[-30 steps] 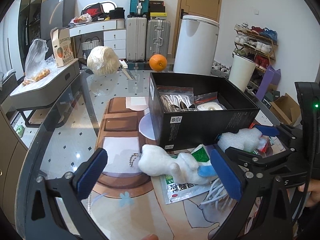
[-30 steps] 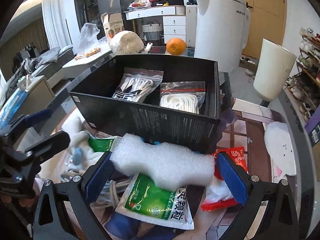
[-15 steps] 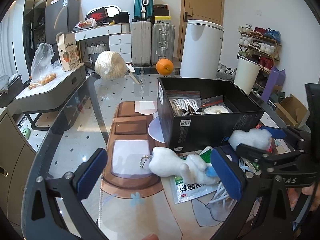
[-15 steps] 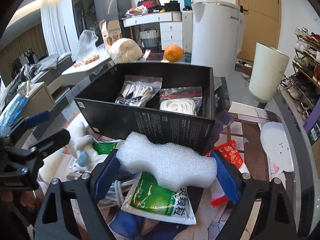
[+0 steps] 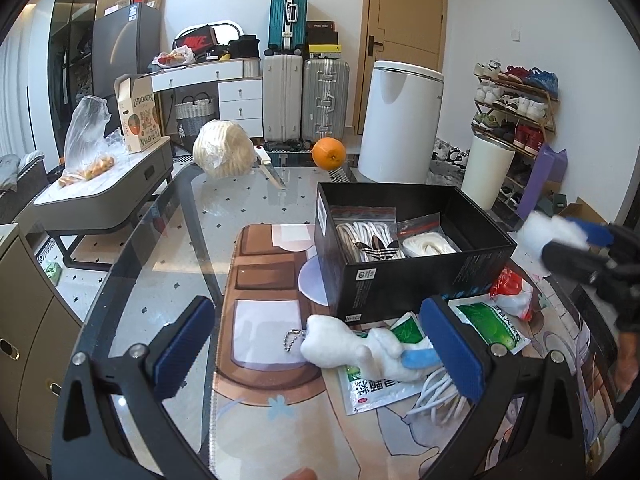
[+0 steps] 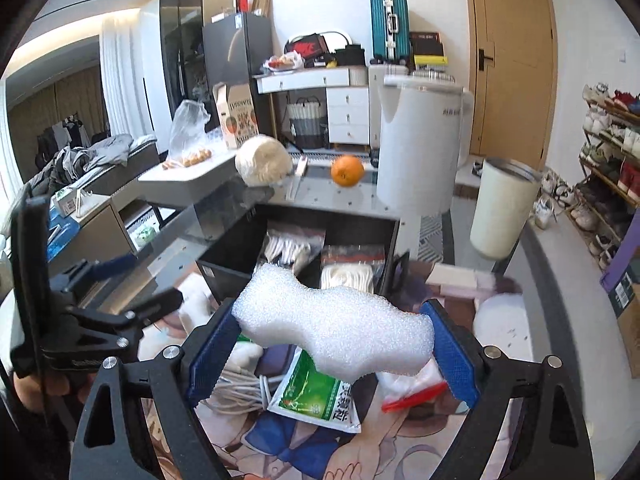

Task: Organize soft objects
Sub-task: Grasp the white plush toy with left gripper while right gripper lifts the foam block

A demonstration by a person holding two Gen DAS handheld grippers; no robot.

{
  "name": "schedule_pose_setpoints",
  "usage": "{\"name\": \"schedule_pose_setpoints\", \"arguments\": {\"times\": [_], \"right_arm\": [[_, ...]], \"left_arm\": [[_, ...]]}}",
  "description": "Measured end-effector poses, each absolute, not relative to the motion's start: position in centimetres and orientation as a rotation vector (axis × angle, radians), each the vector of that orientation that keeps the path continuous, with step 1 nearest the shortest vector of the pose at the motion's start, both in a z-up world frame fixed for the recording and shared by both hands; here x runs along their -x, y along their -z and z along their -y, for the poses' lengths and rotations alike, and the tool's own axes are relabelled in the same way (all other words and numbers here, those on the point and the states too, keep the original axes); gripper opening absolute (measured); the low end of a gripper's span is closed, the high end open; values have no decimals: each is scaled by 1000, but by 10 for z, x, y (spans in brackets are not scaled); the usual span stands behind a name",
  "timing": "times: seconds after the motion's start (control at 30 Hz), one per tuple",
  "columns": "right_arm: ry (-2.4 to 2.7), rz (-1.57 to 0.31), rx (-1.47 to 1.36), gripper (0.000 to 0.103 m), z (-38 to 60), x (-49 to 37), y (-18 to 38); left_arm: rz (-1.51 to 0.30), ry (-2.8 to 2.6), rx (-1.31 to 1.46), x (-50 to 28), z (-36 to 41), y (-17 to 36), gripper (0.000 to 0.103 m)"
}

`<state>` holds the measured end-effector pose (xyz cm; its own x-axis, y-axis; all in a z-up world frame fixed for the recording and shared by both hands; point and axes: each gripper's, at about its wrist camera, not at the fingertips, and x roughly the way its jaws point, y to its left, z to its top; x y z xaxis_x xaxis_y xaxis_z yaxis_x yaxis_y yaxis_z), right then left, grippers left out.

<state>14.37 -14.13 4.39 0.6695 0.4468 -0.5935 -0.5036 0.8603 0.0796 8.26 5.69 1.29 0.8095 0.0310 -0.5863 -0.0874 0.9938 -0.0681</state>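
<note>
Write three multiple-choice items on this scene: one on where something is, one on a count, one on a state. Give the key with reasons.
1. Where is the orange?
A. inside the black box
B. on the table beyond the black box
C. in the left gripper

2. How many zip bags lie in the black box?
A. two
B. four
C. none

3. What is the right gripper doing?
A. hanging open and empty
B. gripping a white cable
C. clamped on the white foam piece

Key: 1 B, it sits at the far table edge, behind the box. 2 A, two clear bags lie side by side inside. 3 C, both blue pads press the foam's ends, holding it above the clutter.
</note>
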Motion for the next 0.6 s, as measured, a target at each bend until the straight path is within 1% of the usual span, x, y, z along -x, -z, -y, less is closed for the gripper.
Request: {"name": "schedule_pose_setpoints", "arguments": {"times": [0.13,0.6], "right_arm": [[-536,-621,100,91,144,-139,-52],[-536,-661,83,91,147,-136,-31]], "left_arm": [[-631,-65,94,-82,-57,-12,103],[-707,-46,52,-93,-46,9,103]]}}
